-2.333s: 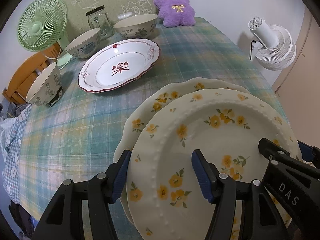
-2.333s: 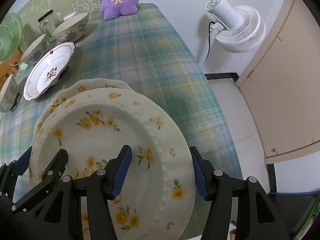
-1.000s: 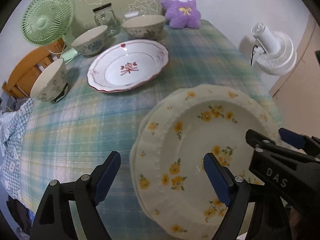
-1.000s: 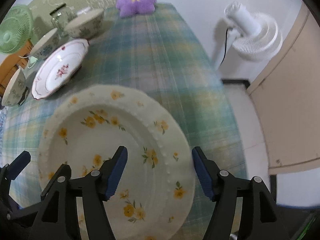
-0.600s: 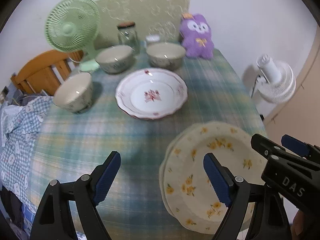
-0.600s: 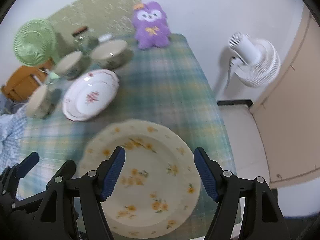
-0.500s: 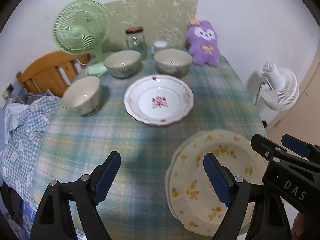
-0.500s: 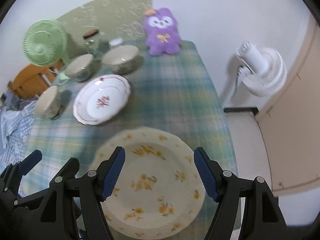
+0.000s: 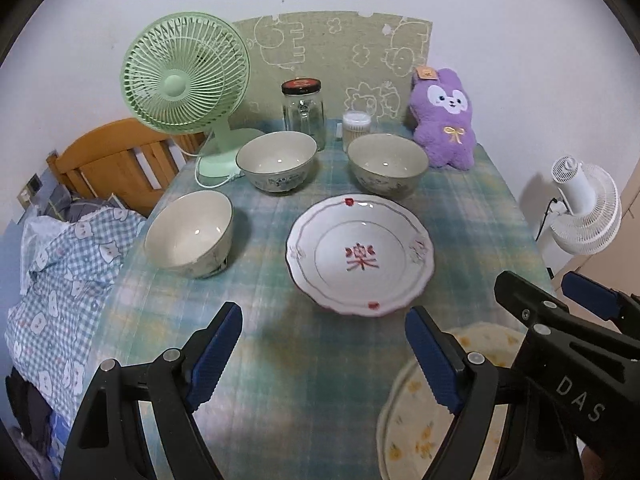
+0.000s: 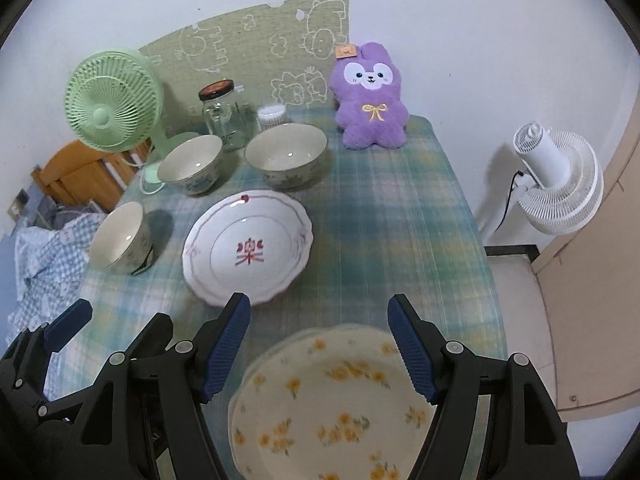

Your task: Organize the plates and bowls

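Cream bowls [image 9: 190,234] are sitting far left, red-rimmed plate [image 9: 360,254] centre, yellow-flowered plates [image 10: 336,408] stacked near right on the surface [image 10: 384,216]. Both left tool [image 9: 324,354] and right tool [image 10: 320,344] are hovering wide, empty; approaching the red-rimmed plate's edge low seems wise.

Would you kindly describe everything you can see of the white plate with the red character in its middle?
The white plate is a shallow, glossy dish that looks ceramic, with a scalloped rim edged by a thin red line, small red marks at its far and near edges, and faint pinkish bow motifs on either side. A red Chinese character sits in its well. It lies flat, upright and empty on the plaid tablecloth, near the table's middle, apart from the bowls behind and beside it. Nothing but the cloth touches it; neither pair of tongs reaches it.
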`<state>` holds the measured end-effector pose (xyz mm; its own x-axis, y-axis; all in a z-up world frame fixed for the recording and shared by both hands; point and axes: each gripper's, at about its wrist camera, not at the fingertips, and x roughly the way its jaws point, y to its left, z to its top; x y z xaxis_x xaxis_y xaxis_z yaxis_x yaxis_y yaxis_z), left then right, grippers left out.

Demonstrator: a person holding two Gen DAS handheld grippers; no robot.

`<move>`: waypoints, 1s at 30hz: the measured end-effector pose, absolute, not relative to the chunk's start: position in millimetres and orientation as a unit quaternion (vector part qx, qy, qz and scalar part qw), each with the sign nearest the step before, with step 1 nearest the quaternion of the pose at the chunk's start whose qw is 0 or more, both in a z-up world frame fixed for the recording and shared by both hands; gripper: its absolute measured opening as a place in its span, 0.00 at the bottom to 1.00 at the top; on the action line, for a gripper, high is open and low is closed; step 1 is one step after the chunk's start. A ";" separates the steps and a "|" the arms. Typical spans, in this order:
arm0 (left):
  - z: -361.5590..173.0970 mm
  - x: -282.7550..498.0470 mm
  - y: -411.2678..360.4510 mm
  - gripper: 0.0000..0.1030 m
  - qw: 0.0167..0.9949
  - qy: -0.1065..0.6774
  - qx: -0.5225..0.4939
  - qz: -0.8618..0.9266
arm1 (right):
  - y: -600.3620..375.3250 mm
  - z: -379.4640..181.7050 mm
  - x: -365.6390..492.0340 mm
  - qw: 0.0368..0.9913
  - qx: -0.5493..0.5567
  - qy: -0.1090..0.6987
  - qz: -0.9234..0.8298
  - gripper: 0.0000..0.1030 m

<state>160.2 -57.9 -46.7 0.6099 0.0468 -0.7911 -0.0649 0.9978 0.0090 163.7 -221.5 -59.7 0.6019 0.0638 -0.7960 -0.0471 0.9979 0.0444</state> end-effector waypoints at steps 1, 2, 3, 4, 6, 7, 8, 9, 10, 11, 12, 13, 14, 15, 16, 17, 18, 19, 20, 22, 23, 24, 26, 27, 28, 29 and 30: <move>-48.3 165.8 -54.9 0.82 0.898 0.439 -0.009 0.031 | -217.7 -60.5 169.0 0.896 0.007 0.443 0.029 0.72; -51.0 173.4 -51.5 0.82 0.899 0.437 -0.006 0.033 | -212.4 -62.8 176.7 0.896 0.002 0.442 0.024 0.72; -53.9 179.8 -49.3 0.81 0.899 0.436 -0.004 0.034 | -208.9 -65.0 183.0 0.897 0.000 0.442 0.022 0.72; -56.1 184.6 -47.4 0.81 0.900 0.435 -0.004 0.034 | -205.4 -67.4 188.8 0.897 0.000 0.443 0.020 0.72; -63.2 197.9 -43.2 0.80 0.902 0.430 -0.001 0.034 | -197.5 -74.5 202.5 0.897 0.004 0.443 0.017 0.72; -68.4 206.0 -41.2 0.79 0.902 0.430 0.003 0.035 | -194.4 -77.7 207.5 0.896 0.001 0.444 0.014 0.72; -73.5 213.8 -39.5 0.78 0.901 0.432 0.007 0.035 | -191.2 -81.4 213.6 0.895 0.000 0.445 0.010 0.72; -75.8 218.2 -38.8 0.77 0.900 0.434 0.008 0.035 | -187.7 -85.7 220.8 0.895 0.000 0.447 0.007 0.72; -80.3 225.6 -36.7 0.76 0.899 0.437 0.007 0.032 | -185.3 -89.1 226.5 0.894 0.000 0.447 0.002 0.72; -84.7 232.5 -34.5 0.76 0.898 0.439 0.005 0.031 | -183.7 -91.9 231.1 0.894 0.000 0.447 0.000 0.72; -87.1 235.8 -33.8 0.76 0.897 0.440 0.004 0.031 | -181.8 -96.5 238.2 0.894 0.000 0.449 -0.002 0.72; -91.6 242.2 -32.1 0.76 0.896 0.443 0.003 0.029 | -180.8 -99.7 243.0 0.892 0.000 0.451 -0.004 0.72; -96.1 248.1 -30.6 0.76 0.895 0.446 0.001 0.028 | -179.7 -103.1 247.7 0.891 0.001 0.453 -0.005 0.72; -99.1 252.3 -30.3 0.76 0.894 0.447 0.000 0.028 | -178.5 -106.9 253.4 0.890 0.000 0.455 -0.007 0.72; -102.8 256.8 -29.8 0.75 0.893 0.450 -0.001 0.028 | -177.5 -110.1 258.2 0.890 -0.002 0.456 -0.010 0.72; -106.4 260.5 -29.1 0.74 0.891 0.452 -0.003 0.027 | -176.2 -114.4 263.8 0.889 -0.005 0.457 -0.012 0.72; -111.4 265.5 -28.4 0.73 0.889 0.456 -0.005 0.026 | -175.4 -117.1 267.3 0.889 -0.006 0.458 -0.014 0.72; -114.5 268.0 -28.9 0.72 0.889 0.458 -0.007 0.025 | -175.1 -120.1 270.3 0.888 -0.007 0.459 -0.016 0.72; -119.0 271.4 -28.9 0.72 0.888 0.460 -0.008 0.024 | -174.8 -123.1 273.9 0.887 -0.007 0.461 -0.018 0.72; -126.5 277.1 -28.9 0.72 0.886 0.462 -0.010 0.024 | -175.0 -131.2 280.9 0.886 -0.009 0.464 -0.023 0.72; -130.0 280.4 -28.8 0.72 0.885 0.465 -0.011 0.024 | -175.3 -135.0 284.0 0.885 -0.010 0.466 -0.027 0.72; -133.8 282.9 -28.1 0.71 0.884 0.467 -0.013 0.023 | -176.7 -139.8 287.5 0.883 -0.008 0.468 -0.033 0.72; -140.6 287.4 -27.3 0.70 0.881 0.472 -0.017 0.024 | -179.3 -147.7 292.9 0.879 -0.003 0.475 -0.036 0.70; -143.8 288.9 -27.2 0.69 0.880 0.475 -0.017 0.025 | -179.9 -150.7 294.6 0.878 -0.002 0.477 -0.037 0.69; -147.0 290.1 -27.4 0.68 0.878 0.477 -0.015 0.026 | -180.4 -154.4 296.4 0.876 -0.001 0.481 -0.038 0.67; -149.6 291.7 -27.8 0.67 0.877 0.480 -0.014 0.025 | -180.5 -157.6 298.1 0.874 -0.001 0.484 -0.038 0.67; -152.7 292.6 -28.3 0.65 0.876 0.482 -0.013 0.025 | -180.6 -161.6 299.7 0.872 -0.001 0.488 -0.040 0.66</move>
